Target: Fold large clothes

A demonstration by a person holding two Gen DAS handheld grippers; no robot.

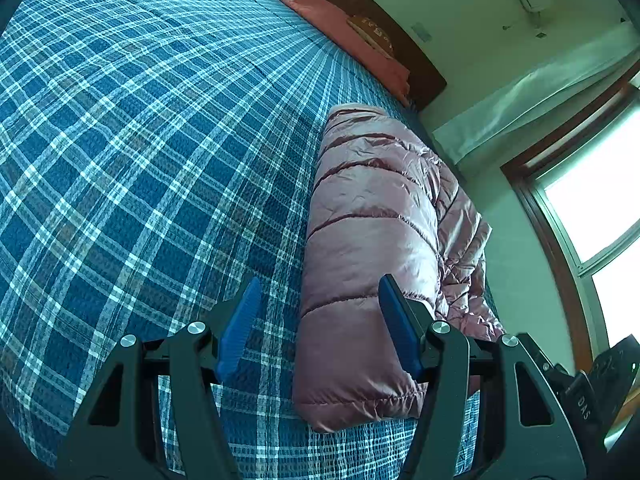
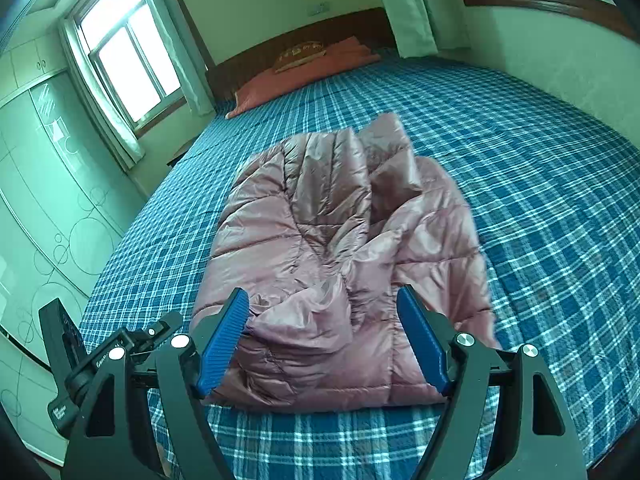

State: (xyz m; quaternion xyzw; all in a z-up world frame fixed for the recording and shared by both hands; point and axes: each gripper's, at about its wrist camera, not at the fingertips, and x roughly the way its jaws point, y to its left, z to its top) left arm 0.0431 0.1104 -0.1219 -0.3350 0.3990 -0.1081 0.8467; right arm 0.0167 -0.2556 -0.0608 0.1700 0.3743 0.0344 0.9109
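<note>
A pink quilted puffer jacket [image 2: 328, 240] lies folded on the blue plaid bedspread [image 2: 540, 200]. In the right wrist view it fills the middle, with its near hem between my open right gripper's [image 2: 322, 300] blue pads, which hold nothing. In the left wrist view the jacket [image 1: 376, 248] lies as a long bundle to the right. My left gripper [image 1: 320, 294] is open and empty over the jacket's left edge, its right pad [image 1: 398, 336] above the fabric.
A red pillow [image 2: 304, 72] and the wooden headboard [image 2: 304, 36] lie at the far end of the bed. Windows [image 2: 128, 56] with curtains and a wardrobe [image 2: 36, 184] flank the bed. Wide plaid bedspread [image 1: 140, 140] stretches left of the jacket.
</note>
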